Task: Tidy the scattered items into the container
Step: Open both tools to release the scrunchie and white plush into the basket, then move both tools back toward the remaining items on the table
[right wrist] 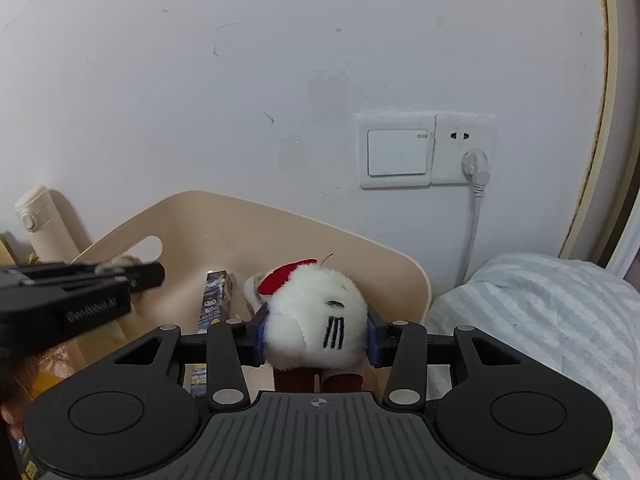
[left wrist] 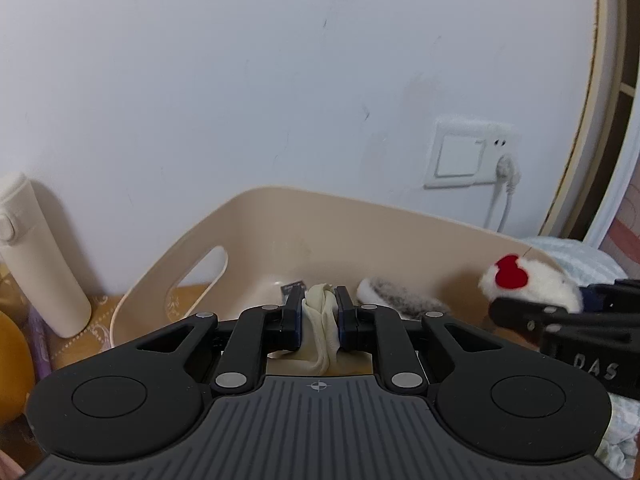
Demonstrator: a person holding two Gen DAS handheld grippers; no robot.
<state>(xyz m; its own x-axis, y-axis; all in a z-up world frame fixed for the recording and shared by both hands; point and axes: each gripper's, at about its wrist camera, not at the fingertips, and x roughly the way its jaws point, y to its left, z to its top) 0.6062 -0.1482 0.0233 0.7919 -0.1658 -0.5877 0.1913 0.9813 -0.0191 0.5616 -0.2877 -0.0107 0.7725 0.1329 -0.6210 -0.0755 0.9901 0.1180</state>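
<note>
A beige plastic container [left wrist: 400,220] with a handle cut-out stands against the wall; it also shows in the right wrist view [right wrist: 320,236]. My left gripper [left wrist: 319,312] is shut on a cream cloth [left wrist: 320,340] and holds it over the container's near rim. My right gripper [right wrist: 316,332] is shut on a white plush toy with a red bow [right wrist: 316,312], above the container; the toy shows at the right in the left wrist view [left wrist: 532,284]. Inside the container lie a grey-white fluffy item [left wrist: 396,296] and a dark printed box [right wrist: 216,300].
A cream flask [left wrist: 36,256] stands left of the container by the wall. A wall switch and socket with a plugged cable [right wrist: 428,152] are behind. A striped blue-white pillow [right wrist: 540,312] lies to the right. A yellow patterned surface [left wrist: 80,340] is under the container.
</note>
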